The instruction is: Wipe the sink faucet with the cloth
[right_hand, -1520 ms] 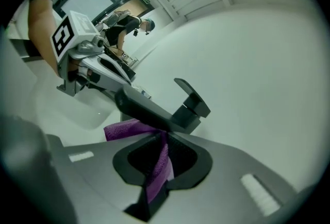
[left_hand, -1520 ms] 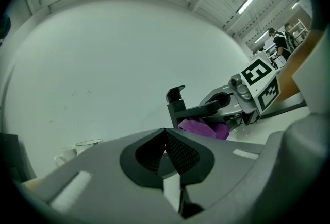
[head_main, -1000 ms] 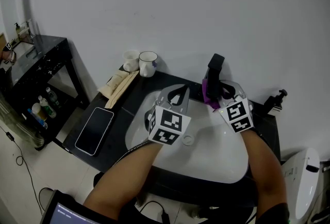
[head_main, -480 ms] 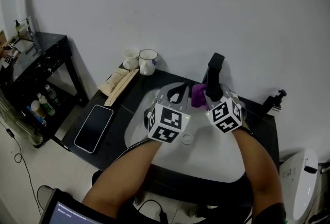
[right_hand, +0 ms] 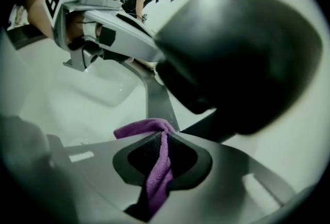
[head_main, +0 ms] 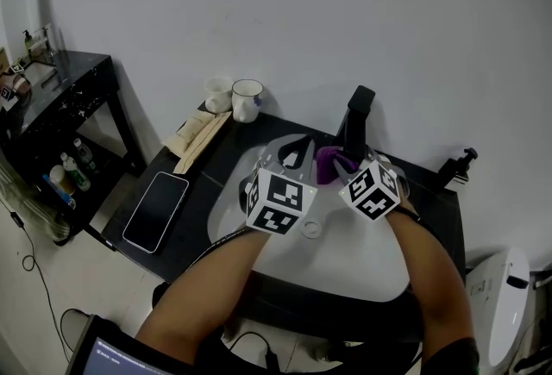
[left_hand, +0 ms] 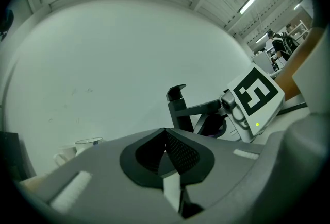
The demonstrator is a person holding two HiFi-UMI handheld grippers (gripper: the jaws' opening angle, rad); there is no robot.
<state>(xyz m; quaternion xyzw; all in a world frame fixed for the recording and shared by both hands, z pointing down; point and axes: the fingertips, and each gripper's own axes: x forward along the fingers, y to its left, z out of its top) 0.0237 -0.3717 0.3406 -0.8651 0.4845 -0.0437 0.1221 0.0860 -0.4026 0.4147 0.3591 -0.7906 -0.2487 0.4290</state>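
My right tongs [right_hand: 161, 158] are pinching the one purple cloth [head_main: 327, 159], whose free end lies at the foot of the single black faucet [head_main: 355, 118], just ahead of them. My left tongs [left_hand: 166, 160] are pressed together with nothing between them, just left of the right pair. Both hover over the white sink [head_main: 362, 257], which holds a round drain fitting [head_main: 312, 229] under the left tongs. Two cups [head_main: 247, 100] stand beyond and left of the left tongs. I cannot see what is inside them.
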